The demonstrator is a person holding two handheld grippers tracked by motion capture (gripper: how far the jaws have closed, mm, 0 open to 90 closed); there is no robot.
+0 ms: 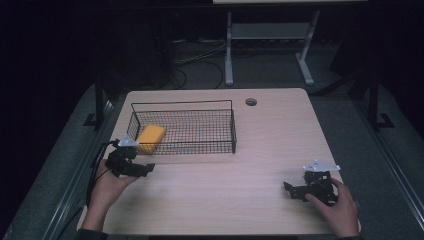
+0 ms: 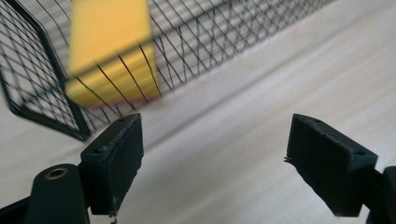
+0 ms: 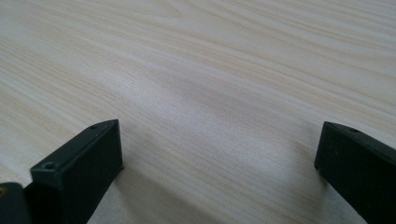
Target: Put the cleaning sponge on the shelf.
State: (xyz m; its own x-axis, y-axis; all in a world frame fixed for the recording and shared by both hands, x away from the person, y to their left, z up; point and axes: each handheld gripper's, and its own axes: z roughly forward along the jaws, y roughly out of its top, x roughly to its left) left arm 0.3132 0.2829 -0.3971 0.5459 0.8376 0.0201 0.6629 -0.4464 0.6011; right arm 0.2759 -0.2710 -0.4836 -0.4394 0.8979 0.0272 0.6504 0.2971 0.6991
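A yellow sponge (image 1: 150,138) lies in the left end of a black wire basket (image 1: 200,103) on the wooden table. In the left gripper view the sponge (image 2: 109,56) sits behind the basket's mesh (image 2: 224,42). My left gripper (image 1: 146,169) rests just in front of the basket's left corner, outside it, open with nothing between its jaws; its fingertips (image 2: 119,158) frame bare table. My right gripper (image 1: 289,189) sits near the table's front right, open and empty, with its fingertips (image 3: 86,163) over bare wood.
The table (image 1: 260,145) has a round cable hole (image 1: 251,102) at the back. Beyond its far edge stand a white table frame (image 1: 229,50) and cables on a dark floor.
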